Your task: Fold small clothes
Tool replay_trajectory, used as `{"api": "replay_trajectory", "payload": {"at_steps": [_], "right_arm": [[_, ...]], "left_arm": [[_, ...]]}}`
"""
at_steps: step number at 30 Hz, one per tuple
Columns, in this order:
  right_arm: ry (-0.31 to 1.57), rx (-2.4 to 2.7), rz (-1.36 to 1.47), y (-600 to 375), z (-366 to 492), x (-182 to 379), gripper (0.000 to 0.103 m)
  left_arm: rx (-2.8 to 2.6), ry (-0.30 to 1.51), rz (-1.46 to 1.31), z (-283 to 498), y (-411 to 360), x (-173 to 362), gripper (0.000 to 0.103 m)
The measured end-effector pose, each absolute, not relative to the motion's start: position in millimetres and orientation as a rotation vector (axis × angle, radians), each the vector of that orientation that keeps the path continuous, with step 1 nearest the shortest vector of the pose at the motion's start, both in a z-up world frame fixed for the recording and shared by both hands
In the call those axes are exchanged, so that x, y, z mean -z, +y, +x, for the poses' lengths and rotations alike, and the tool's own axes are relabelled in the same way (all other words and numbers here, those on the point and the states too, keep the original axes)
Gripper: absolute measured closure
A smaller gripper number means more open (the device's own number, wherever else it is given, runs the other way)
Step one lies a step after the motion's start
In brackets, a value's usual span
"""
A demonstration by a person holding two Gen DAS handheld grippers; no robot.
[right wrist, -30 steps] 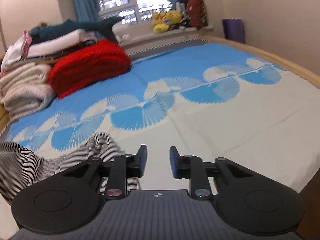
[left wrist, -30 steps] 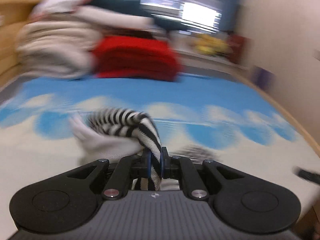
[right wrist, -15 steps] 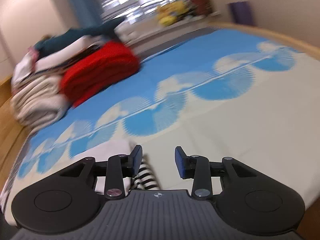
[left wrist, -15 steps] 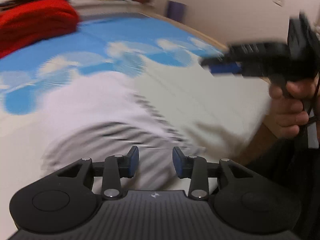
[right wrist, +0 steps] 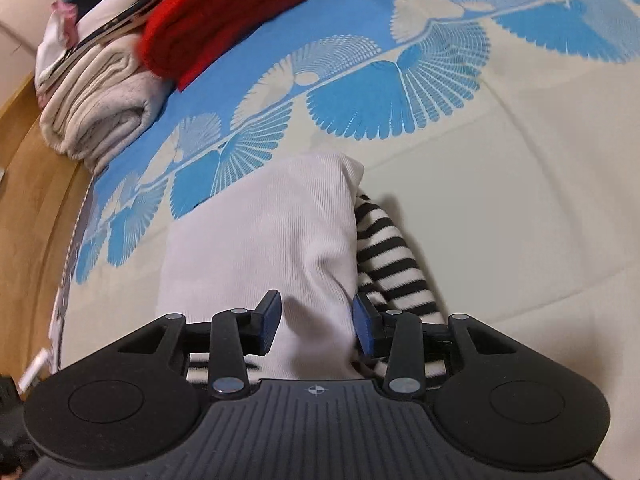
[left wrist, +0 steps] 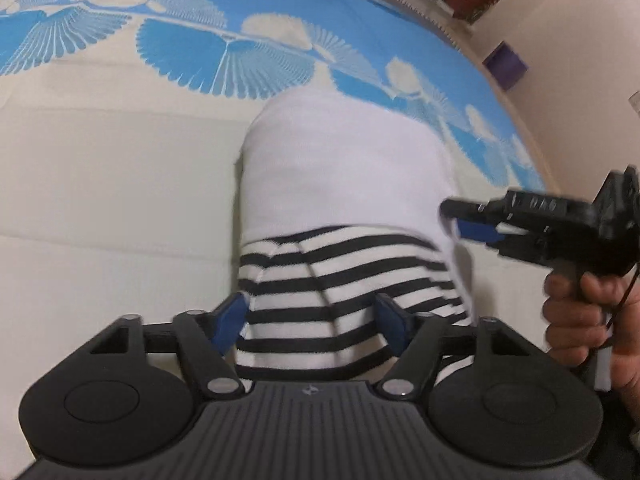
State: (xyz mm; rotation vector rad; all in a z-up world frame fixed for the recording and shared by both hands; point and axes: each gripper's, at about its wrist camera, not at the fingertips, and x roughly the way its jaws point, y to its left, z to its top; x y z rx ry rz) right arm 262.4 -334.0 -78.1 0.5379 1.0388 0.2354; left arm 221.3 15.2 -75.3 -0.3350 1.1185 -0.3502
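Note:
A small garment lies flat on the bed: a white ribbed part (left wrist: 344,172) and a black-and-white striped part (left wrist: 344,284). It also shows in the right wrist view, white part (right wrist: 260,240) and striped sleeve (right wrist: 392,256). My left gripper (left wrist: 314,322) is open, its jaws wide apart over the striped edge. My right gripper (right wrist: 316,322) is open over the white part. In the left wrist view the right gripper (left wrist: 472,222) hovers at the garment's right edge, held by a hand (left wrist: 588,320).
The bed cover (right wrist: 520,184) is cream with blue fan prints. A red folded knit (right wrist: 236,12) and a stack of folded cream and white clothes (right wrist: 96,96) sit at the far side. A wooden bed edge (right wrist: 28,208) runs on the left.
The left gripper let go of the striped garment and opened wider. The garment now lies flat on the bed. Both grippers came down close over it.

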Motion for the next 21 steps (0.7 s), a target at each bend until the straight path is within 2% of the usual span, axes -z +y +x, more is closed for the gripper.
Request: {"api": "replay_trajectory", "payload": {"at_steps": [1,2,3,5,6,9,12,14,21], "right_arm": [[1.039,-0.233,0.548,-331.5,265.0,81.3,0.068],[1.032,-0.233,0.564,-330.9,266.6,82.7,0.091],[1.022,-0.233,0.579,-330.2,267.3,83.3,0.097],[0.965,-0.229,0.613,-335.7,267.4,74.9,0.099],[0.895,-0.235,0.642,-339.7,262.2,65.1,0.103],[0.716,-0.211,0.660,-356.8,249.9,39.7,0.103],[0.799,-0.092,0.598,-363.2,253.7,49.9,0.103],[0.877,-0.094,0.586,-359.4,258.4,61.9,0.103],[0.967,-0.074,0.387,-333.0,264.7,76.6,0.103]], "left_arm": [[0.349,1.142,-0.358,223.4,15.8,81.3,0.023],[0.350,1.167,-0.396,226.1,18.3,85.3,0.023],[0.347,1.178,-0.420,228.3,18.1,87.5,0.023],[0.348,1.177,-0.419,232.0,17.7,88.5,0.022],[0.351,1.169,-0.404,232.0,15.8,85.9,0.022],[0.392,1.151,-0.373,229.6,6.1,84.8,0.021],[0.397,1.158,-0.270,225.7,-7.4,87.7,0.020],[0.388,1.170,-0.225,225.0,-10.5,93.1,0.017],[0.398,1.159,-0.013,219.4,-30.0,105.1,0.016]]}}
